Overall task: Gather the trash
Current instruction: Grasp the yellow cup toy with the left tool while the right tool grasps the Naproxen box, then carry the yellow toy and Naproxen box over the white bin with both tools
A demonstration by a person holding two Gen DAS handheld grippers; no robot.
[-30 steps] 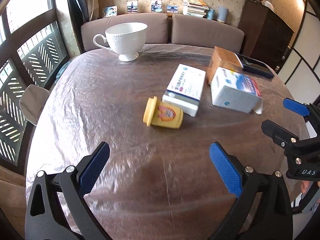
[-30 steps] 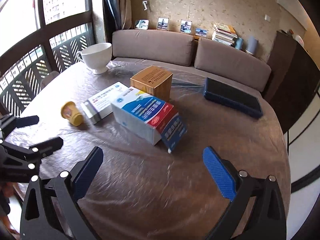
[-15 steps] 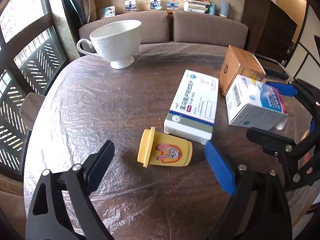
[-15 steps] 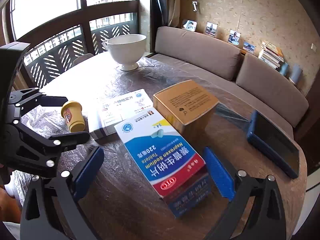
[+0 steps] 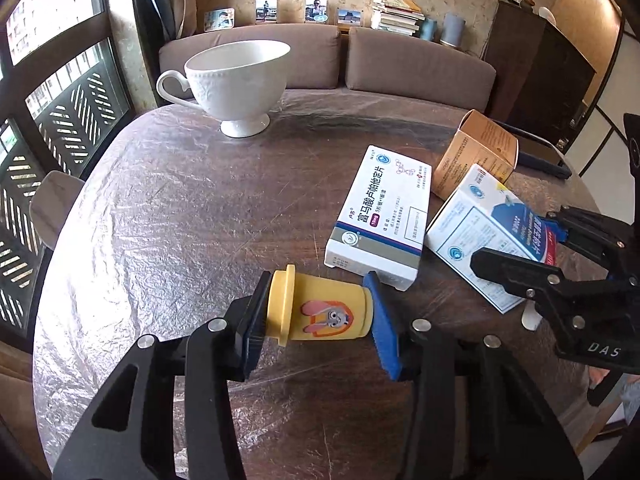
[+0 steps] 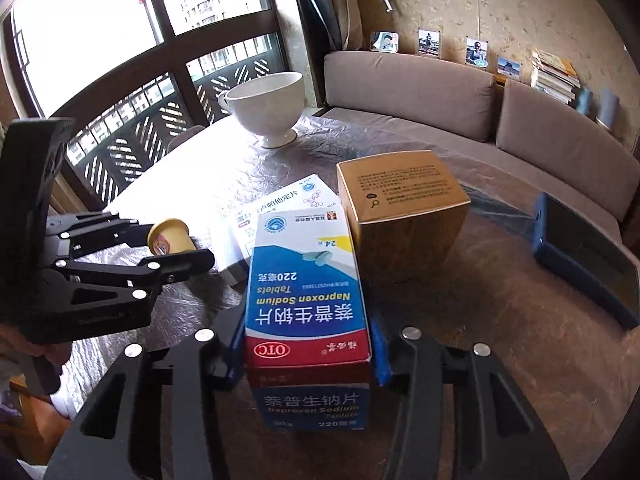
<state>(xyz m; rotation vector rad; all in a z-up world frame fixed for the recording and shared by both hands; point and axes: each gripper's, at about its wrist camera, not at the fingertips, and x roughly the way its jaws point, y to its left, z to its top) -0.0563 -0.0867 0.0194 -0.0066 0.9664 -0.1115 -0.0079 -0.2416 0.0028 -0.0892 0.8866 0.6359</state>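
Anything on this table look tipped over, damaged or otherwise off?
The small yellow cup lies on its side between the left tool's pads. The brown carton looks open at one end. The white teacup stands upright, and nothing looks spilled.

A yellow cup (image 5: 320, 306) bears a rabbit picture, beside a blue, white and red Naproxen box (image 6: 306, 288).

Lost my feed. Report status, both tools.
Left tool shut on yellow cup, lying on its side. Right tool shut on Naproxen box. Brown box close behind it.
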